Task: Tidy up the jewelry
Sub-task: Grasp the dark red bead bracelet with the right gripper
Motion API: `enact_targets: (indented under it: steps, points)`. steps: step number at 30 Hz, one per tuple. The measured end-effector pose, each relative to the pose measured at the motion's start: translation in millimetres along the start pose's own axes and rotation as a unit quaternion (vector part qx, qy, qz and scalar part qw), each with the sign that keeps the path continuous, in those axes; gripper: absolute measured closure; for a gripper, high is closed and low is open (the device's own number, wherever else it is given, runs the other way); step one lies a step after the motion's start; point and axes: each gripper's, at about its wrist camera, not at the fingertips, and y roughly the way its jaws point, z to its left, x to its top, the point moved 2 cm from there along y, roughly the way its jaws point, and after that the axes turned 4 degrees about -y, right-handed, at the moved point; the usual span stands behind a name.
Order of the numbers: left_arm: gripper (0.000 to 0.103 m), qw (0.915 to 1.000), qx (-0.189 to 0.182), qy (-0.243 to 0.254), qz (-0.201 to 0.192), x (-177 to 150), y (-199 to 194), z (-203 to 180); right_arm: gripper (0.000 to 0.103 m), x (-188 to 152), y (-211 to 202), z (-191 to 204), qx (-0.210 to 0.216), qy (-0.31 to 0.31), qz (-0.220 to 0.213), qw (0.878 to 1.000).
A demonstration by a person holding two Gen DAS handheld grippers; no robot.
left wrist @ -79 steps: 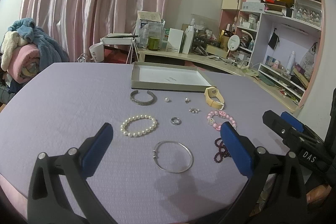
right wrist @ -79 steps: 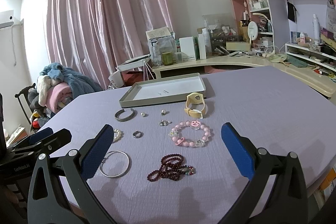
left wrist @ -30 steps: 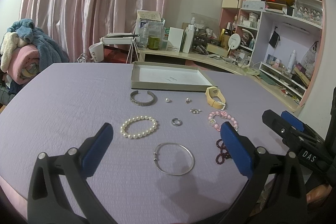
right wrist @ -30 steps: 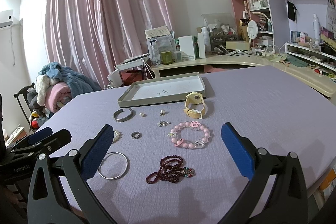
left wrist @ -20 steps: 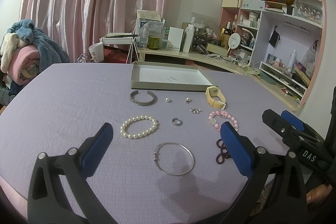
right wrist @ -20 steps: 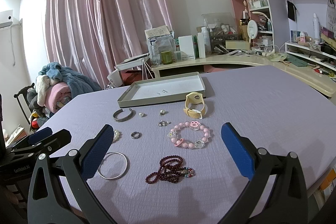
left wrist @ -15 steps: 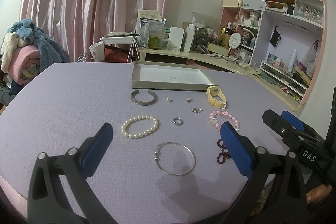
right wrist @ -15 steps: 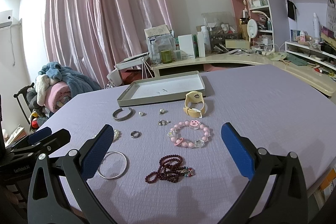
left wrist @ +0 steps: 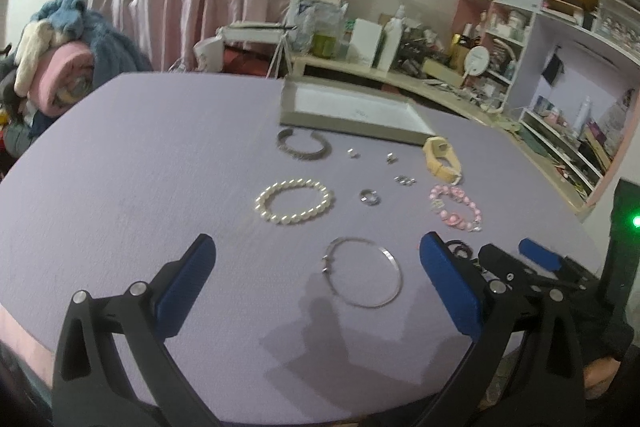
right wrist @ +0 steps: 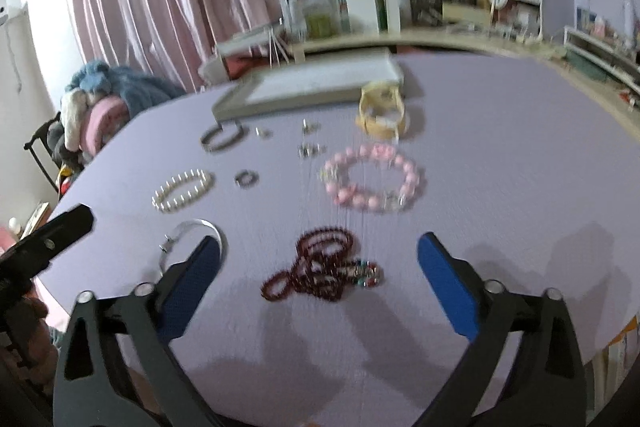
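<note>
Jewelry lies spread on a purple tabletop before a grey tray (left wrist: pixel 344 126) (right wrist: pixel 288 103). My left gripper (left wrist: pixel 316 251) is open and hangs over a thin silver bangle (left wrist: pixel 362 271); beyond it lie a pearl bracelet (left wrist: pixel 294 201), a ring (left wrist: pixel 369 197) and a silver cuff (left wrist: pixel 303 147). My right gripper (right wrist: pixel 319 247) is open, its jaws closing slightly, with nothing pressed between them. Below it on the table is a dark red bead string (right wrist: pixel 320 267). Farther off are a pink bead bracelet (right wrist: pixel 372 179) and a cream watch (right wrist: pixel 382 111). The right wrist view is motion-blurred.
Small earrings (left wrist: pixel 404 180) lie between the ring and the watch. A cluttered desk (left wrist: pixel 400 75) and shelves (left wrist: pixel 560 27) stand behind the table. A pile of blankets (left wrist: pixel 60 59) sits at the left. The table's front edge runs just under both grippers.
Both grippers have dipped toward the table, the right one closer over the dark red beads, the left over the thin bangle. The jewelry has not moved.
</note>
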Motion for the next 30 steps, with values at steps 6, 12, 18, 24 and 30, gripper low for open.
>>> enact_targets:
  steps: [6,12,18,24,30]
  points:
    - [0.002,0.9994,0.016,-0.009,0.030,-3.5,7.2,8.0,0.023,-10.7,19.1,3.8,-0.010,-0.022,0.048,0.999]
    - [0.002,0.9982,0.023,0.007,0.055,-6.7,14.2,2.9,0.037,-13.4,24.5,10.1,-0.031,-0.057,0.049,0.997]
    - [0.002,0.9965,0.029,0.026,0.073,-7.4,27.4,-13.4,0.091,-10.0,22.9,2.4,-0.028,-0.062,0.044,0.997]
    - [0.002,0.9931,0.042,0.052,0.096,-10.3,46.8,-33.0,0.099,1.4,10.1,-17.9,-0.016,-0.030,0.029,0.999]
    - [0.002,0.9905,0.045,0.058,0.117,-14.7,69.3,-48.2,0.099,19.1,-7.8,-28.2,0.006,-0.014,0.006,1.000]
